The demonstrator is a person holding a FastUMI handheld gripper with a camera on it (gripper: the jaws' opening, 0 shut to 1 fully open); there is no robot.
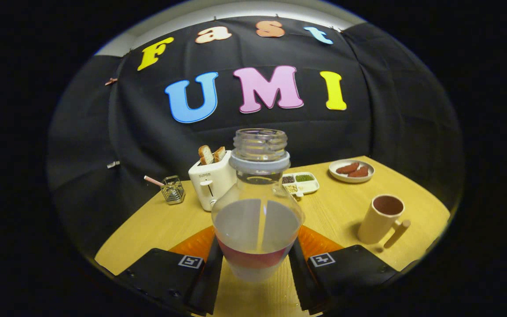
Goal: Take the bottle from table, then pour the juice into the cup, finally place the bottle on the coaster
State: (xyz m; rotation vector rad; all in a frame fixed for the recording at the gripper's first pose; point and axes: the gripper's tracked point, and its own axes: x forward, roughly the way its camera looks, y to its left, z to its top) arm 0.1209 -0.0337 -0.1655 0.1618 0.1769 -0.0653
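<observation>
- Our gripper (257, 264) is level, fingers clamped on both sides of the upright, uncapped bottle (258, 207).
- We see the cup (381, 219) at two o'clock, on the table (337, 207).

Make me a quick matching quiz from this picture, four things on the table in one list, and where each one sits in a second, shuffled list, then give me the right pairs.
Things:
1. bottle
2. cup
3. toaster
4. plate

Places:
A. far corner of the table, beyond the cup
B. between the fingers of the gripper
C. behind the bottle, beside the wire basket
D. ahead of the fingers, off to the right of the bottle

Pairs: 1-B, 2-D, 3-C, 4-A
</observation>
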